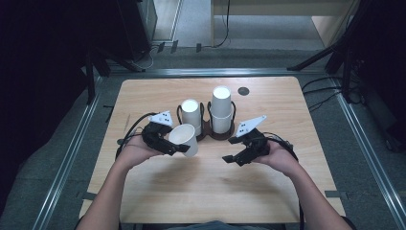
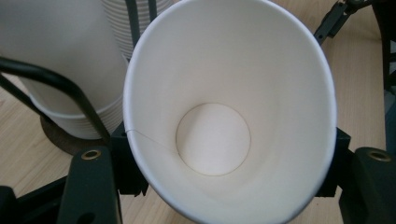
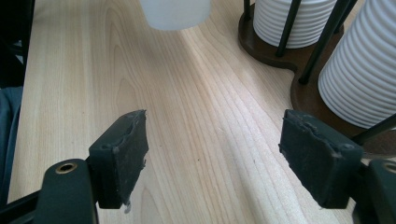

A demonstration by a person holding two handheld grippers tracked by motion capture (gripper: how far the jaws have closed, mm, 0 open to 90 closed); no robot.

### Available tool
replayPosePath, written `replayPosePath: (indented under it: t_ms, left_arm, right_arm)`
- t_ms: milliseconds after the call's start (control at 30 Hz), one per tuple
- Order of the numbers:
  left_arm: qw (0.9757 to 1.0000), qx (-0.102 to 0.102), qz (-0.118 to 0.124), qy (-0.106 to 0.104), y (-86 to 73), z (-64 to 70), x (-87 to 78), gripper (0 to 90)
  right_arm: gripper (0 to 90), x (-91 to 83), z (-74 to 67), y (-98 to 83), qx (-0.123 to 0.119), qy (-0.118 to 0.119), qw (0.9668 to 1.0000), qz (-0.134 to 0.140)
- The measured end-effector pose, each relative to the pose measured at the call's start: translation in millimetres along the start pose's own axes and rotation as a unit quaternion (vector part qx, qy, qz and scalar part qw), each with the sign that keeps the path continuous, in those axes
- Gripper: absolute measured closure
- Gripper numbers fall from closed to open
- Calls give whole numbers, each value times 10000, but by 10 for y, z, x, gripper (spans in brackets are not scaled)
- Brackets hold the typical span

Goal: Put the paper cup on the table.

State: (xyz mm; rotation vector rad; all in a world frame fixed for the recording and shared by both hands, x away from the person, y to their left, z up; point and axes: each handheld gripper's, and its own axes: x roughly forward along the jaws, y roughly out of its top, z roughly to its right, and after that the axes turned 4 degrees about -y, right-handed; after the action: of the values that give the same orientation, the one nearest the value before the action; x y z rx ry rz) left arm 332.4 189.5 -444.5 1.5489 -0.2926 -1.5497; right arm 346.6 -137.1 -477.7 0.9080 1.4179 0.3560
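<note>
My left gripper (image 1: pixel 179 146) is shut on a single white paper cup (image 1: pixel 184 139), held tilted on its side just above the table. In the left gripper view the cup's (image 2: pixel 224 107) open mouth faces the camera, and the black jaws press on its two sides. Right behind it stands a dark cup holder (image 1: pixel 207 130) with two stacks of white cups, a shorter one (image 1: pixel 191 112) and a taller one (image 1: pixel 221 108). My right gripper (image 1: pixel 234 155) hovers to the right of the held cup, open, with bare wood between its pads (image 3: pixel 121 158).
The light wooden table (image 1: pixel 201 191) has free room in front of both hands. A small dark disc (image 1: pixel 243 90) lies near the far edge. The holder's base and wire uprights (image 3: pixel 322 46) stand close to the right gripper's right side.
</note>
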Motion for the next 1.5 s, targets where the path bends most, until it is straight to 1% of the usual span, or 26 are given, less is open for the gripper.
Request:
replayPosePath:
  t_ms: [67,133,200,333,367,433,600,733,900,967,1167,1267,1300,1367,1400,1433,1500]
  left_arm:
    - [10000,-41,12,20,-23,-16,-27,319]
    - [10000,-75,10,59,-44,-29,-49,319]
    - [9999,-65,-28,119,-64,-39,-63,318]
    - [9997,-74,-103,195,-103,-69,-94,316]
    - [9996,-71,-110,233,-113,-78,-102,314]
    - [9994,-72,-138,304,-133,-95,-120,312]
    - [9992,-146,-130,354,-176,-145,-158,309]
    - [9990,-188,-113,386,-206,-179,-192,308]
    - [9987,-236,-137,426,-261,-236,-214,306]
    - [9986,-305,-95,411,-288,-269,-233,306]
    - [9972,-483,-94,560,-382,-384,-301,304]
    - [9960,-628,-78,634,-432,-445,-336,302]
    - [9956,-657,-118,665,-446,-464,-342,301]
    - [9949,-679,-184,728,-474,-495,-344,301]
    - [9942,-690,-215,795,-493,-521,-361,301]
    - [9942,-690,-215,795,-493,-521,-361,301]
    - [9935,-744,-168,849,-513,-552,-390,301]
  right_arm:
    - [234,0,15,-3,38,14,10000,-19]
    - [234,0,19,-1,15,-2,10000,-39]
    - [234,-4,26,-1,-15,-39,10000,-33]
    - [234,-7,42,-3,22,-36,10000,-57]
    - [235,-2,46,-3,-35,-34,10000,-56]
    - [234,2,45,-3,-52,-48,10000,-59]
    - [235,18,45,-16,-92,-91,9998,-129]
    - [235,15,46,-15,-89,-88,9998,-124]
    - [235,20,48,-22,-111,-34,9998,-129]
    - [235,25,46,-25,-122,-6,9998,-131]
    - [235,37,55,-41,-163,-40,9997,-170]
    - [235,45,56,-47,-194,-67,9996,-184]
    - [235,51,61,-52,-231,-86,9995,-196]
    - [235,53,61,-53,-228,-97,9995,-207]
    - [235,60,56,-56,-225,-123,9994,-227]
    - [235,60,56,-56,-225,-123,9994,-227]
    - [235,61,54,-60,-269,-142,9993,-236]
